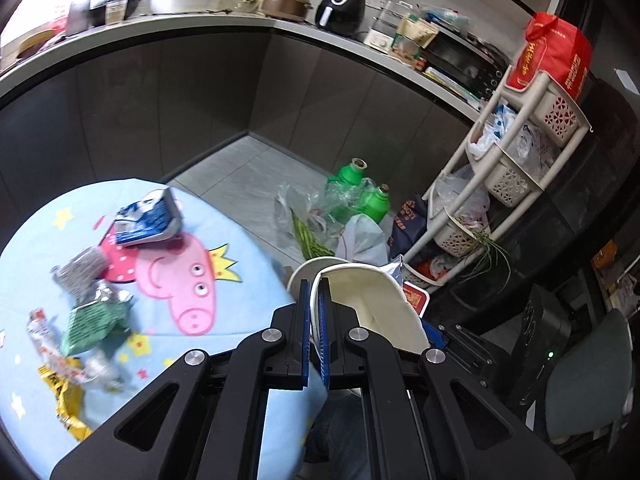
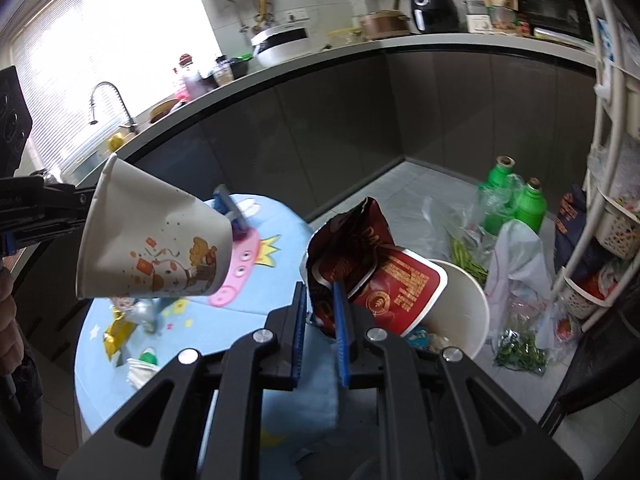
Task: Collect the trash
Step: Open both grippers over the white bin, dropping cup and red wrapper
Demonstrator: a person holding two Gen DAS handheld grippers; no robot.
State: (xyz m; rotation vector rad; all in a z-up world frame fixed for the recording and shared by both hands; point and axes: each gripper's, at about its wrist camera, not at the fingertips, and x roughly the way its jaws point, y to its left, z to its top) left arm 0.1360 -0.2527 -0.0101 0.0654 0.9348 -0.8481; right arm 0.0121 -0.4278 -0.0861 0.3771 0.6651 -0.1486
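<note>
Left hand-held gripper was clamped on the rim of a paper cup, fingers nearly together with only the cup wall between the blue pads. In the right wrist view that same cup hung tilted in the air over the left part of the bench, mouth toward the left gripper, printed cartoon side facing near. Right hand-held gripper was clamped on a crumpled dark red snack bag, held over the mouth of a white paper bucket just off the right edge of the bench. A red noodle-cup lid leaned into the bucket, touching the bag; some wrappers lay inside at the bottom. Left on the bench, which wore a light blue cartoon-pig cloth: blue-white packet at the far side, silver wrapper, green packet, yellow wrapper near the left edge, all close together. On the floor to the far right: two green bottles, clear plastic bags, green beans. White basket rack stood at the right with a red bag on its top tier. Kitchen counter ran along the far side, carrying pots and a black air fryer.
</note>
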